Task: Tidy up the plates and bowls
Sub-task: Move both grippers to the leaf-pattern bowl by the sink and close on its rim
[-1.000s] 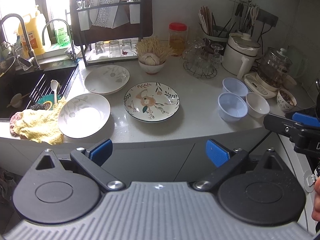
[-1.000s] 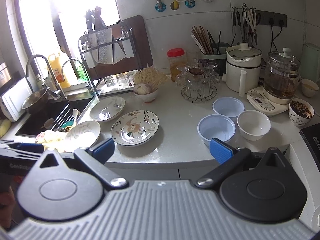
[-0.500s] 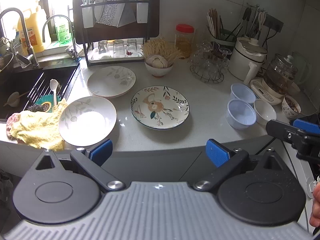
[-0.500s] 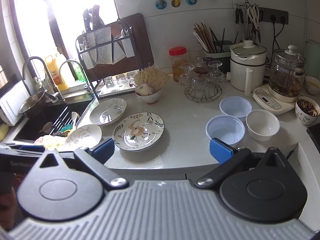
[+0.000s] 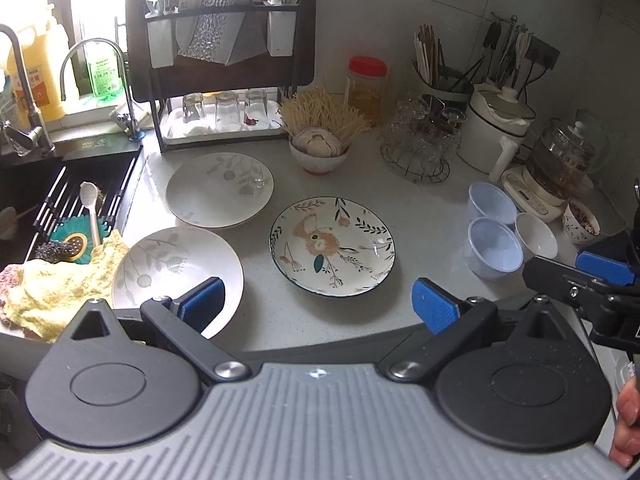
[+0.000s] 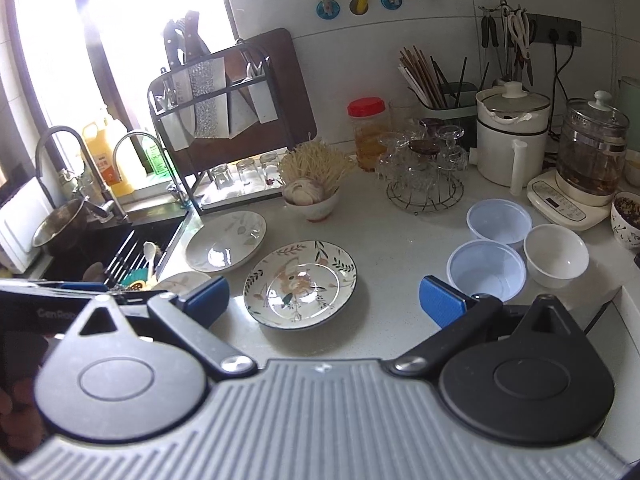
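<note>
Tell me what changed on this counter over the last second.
Both grippers moved in toward the counter: left gripper and right gripper are open and empty, as before. Nothing was grasped or released. The floral plate, two white plates and the bowls kept their places.

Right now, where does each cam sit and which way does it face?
Left wrist: on the left hand-held gripper, facing the floral plate; right hand-held gripper shows at right.
Right wrist: on the right gripper, facing the counter; left gripper shows at left.
Shared: floral plate, blue bowls, dish rack.
</note>
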Action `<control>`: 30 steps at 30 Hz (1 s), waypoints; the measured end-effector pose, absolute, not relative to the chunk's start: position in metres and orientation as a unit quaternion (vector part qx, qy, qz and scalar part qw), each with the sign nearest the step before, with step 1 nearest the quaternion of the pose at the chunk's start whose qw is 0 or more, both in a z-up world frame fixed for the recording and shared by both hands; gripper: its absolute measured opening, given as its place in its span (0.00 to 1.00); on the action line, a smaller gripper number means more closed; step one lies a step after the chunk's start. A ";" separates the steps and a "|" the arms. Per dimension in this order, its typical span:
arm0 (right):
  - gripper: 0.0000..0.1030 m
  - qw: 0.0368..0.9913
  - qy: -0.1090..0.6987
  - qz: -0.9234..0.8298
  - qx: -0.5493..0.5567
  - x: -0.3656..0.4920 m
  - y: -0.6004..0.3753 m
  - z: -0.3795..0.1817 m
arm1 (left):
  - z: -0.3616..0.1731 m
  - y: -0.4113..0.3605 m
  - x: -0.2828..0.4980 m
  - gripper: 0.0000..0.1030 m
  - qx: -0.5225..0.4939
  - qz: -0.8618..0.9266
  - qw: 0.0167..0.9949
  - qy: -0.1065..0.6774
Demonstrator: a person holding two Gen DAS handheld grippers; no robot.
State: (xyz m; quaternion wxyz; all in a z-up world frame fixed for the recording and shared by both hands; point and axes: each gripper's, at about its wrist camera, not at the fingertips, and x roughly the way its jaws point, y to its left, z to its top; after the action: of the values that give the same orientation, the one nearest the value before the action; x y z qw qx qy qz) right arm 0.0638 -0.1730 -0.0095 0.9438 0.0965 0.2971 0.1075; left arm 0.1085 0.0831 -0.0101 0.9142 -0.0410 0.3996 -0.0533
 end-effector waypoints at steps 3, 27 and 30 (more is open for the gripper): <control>1.00 0.943 0.301 0.106 0.092 0.071 -0.159 -0.012 | -0.017 0.095 0.121 0.98 -0.028 -0.059 0.913 0.402; 0.96 0.904 0.385 0.074 0.171 0.147 -0.031 -0.074 | -0.105 0.274 0.215 0.98 -0.060 -0.064 0.877 0.473; 0.96 0.893 0.400 0.074 0.193 0.156 -0.016 -0.091 | -0.121 0.300 0.226 0.98 -0.072 -0.063 0.870 0.484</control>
State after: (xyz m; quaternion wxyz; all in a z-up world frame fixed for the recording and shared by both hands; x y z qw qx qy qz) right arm 0.1560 -0.0155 -0.0909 0.8927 0.1929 0.4004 0.0743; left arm 0.2261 0.3003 -0.1214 0.8696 -0.0719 0.4844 -0.0628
